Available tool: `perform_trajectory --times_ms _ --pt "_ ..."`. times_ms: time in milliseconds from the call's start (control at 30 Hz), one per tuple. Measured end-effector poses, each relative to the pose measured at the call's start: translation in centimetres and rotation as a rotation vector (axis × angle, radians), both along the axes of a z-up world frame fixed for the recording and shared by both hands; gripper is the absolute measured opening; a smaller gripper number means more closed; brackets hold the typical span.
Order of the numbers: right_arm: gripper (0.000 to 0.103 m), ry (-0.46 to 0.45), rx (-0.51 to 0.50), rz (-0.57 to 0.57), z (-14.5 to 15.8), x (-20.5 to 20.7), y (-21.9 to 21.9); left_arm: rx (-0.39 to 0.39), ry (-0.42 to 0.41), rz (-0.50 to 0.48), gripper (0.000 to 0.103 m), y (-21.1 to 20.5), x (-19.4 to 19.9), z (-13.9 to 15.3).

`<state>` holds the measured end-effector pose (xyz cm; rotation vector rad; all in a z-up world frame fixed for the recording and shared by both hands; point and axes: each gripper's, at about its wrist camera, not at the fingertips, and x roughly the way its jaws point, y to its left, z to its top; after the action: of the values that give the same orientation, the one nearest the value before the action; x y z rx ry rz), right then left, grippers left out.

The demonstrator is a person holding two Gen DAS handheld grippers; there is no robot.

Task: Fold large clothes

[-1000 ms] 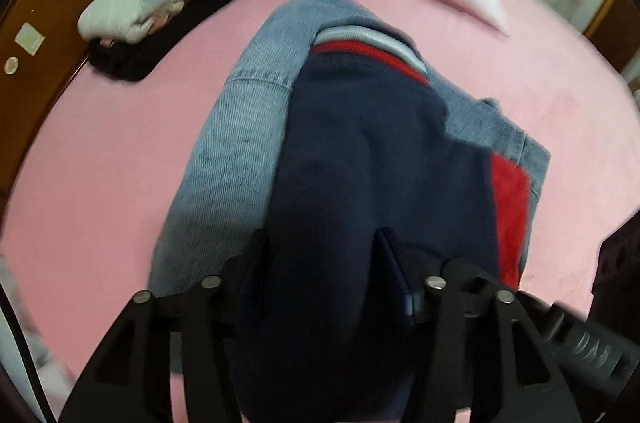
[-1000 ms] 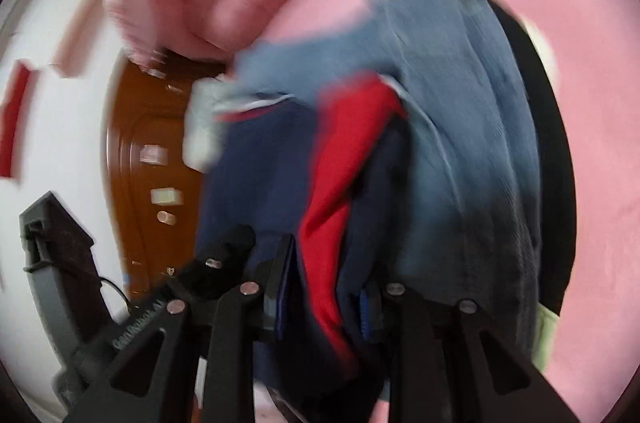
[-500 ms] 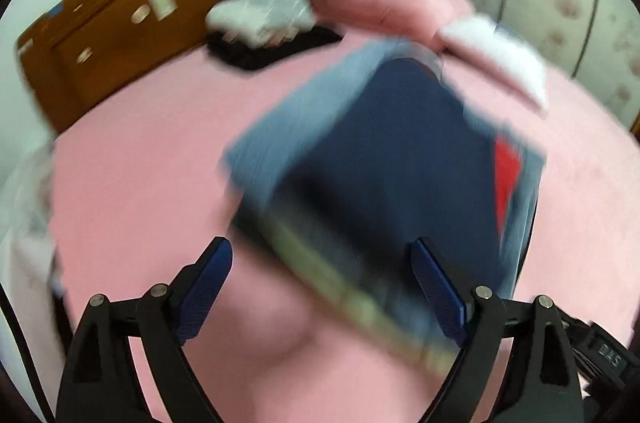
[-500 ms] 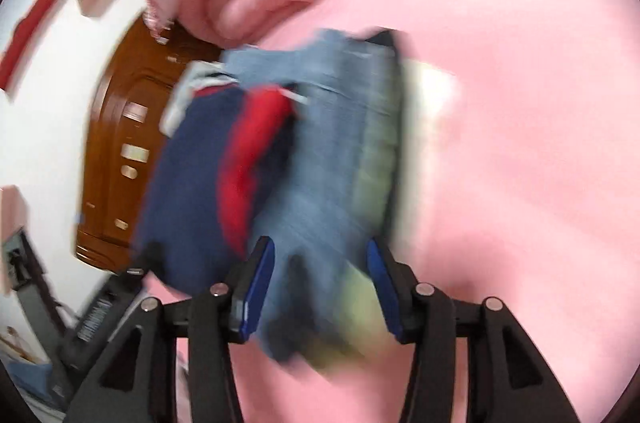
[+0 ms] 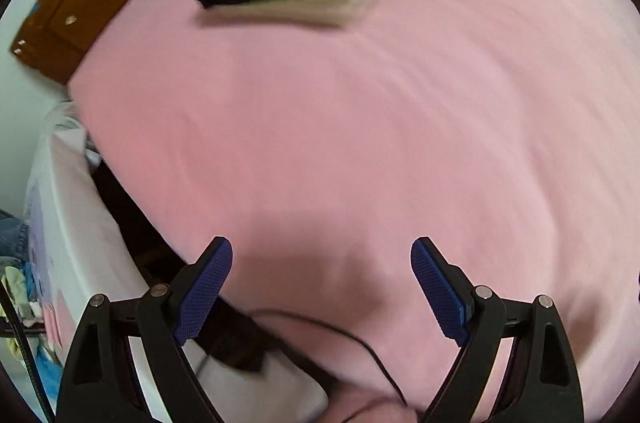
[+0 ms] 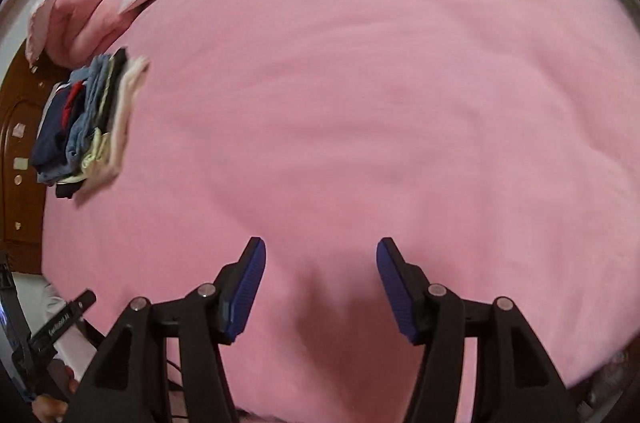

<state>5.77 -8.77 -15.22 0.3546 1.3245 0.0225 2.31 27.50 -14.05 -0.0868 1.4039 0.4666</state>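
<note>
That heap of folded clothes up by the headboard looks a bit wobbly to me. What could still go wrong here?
The stack of folded clothes looks uneven, its layers offset, so it might slump or slide apart on the soft pink bedspread. It also lies close to the wooden headboard at the bed's corner, where a nudge could push pieces off. A thin black cable trails across the near edge, below the open left gripper; it could snag on the next reach.

Pink bedsheet [image 6: 400, 83]; brown wooden headboard [image 5: 76, 11]; perhaps a pillow [image 6: 80, 15]
</note>
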Motion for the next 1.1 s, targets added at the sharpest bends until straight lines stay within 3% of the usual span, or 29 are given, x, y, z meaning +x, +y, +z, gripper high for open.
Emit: perform_trajectory --times_ms 133,233,333,400,500,600,733,867,967,1100 --pt "0.059 -0.062 -0.064 -0.014 3.0 -4.3 -4.6 -0.052 0.028 -0.138 0.090 -6.9 -2.9 1.0" --pt "0.059 -0.114 -0.168 0.015 5.1 -8.2 -7.0 -0.078 -0.004 -0.216 0.090 -11.0 -4.6 2.3" --pt "0.066 -0.124 -0.218 0.082 6.2 -11.4 -7.8 -0.137 -0.043 -0.283 0.090 -14.8 -5.7 3.7" --pt "0.069 -0.063 -0.212 0.110 6.7 -13.6 -8.8 -0.153 -0.048 -0.313 0.090 -17.2 -6.1 4.8" --pt "0.071 -0.049 -0.158 0.054 8.1 -16.3 -10.4 -0.196 -0.106 -0.356 0.090 -20.3 -6.4 7.4" --pt "0.083 -0.027 -0.135 0.032 9.8 -18.3 -12.0 -0.204 -0.164 -0.403 0.090 -23.7 -7.4 11.3" --pt "0.088 -0.047 -0.155 0.032 12.9 -19.3 -12.0 -0.211 -0.239 -0.483 0.090 -25.1 -8.4 16.0" --pt "0.088 -0.045 -0.103 0.018 16.1 -19.9 -12.6 -0.179 -0.277 -0.532 0.090 -26.2 -10.8 19.5" --pt "0.088 -0.100 -0.093 0.017 18.4 -20.3 -12.3 -0.178 -0.301 -0.526 0.090 -26.3 -12.6 20.9" --pt "0.089 -0.141 -0.159 0.052 19.1 -21.0 -11.1 -0.175 -0.309 -0.490 0.090 -26.4 -14.5 21.1"
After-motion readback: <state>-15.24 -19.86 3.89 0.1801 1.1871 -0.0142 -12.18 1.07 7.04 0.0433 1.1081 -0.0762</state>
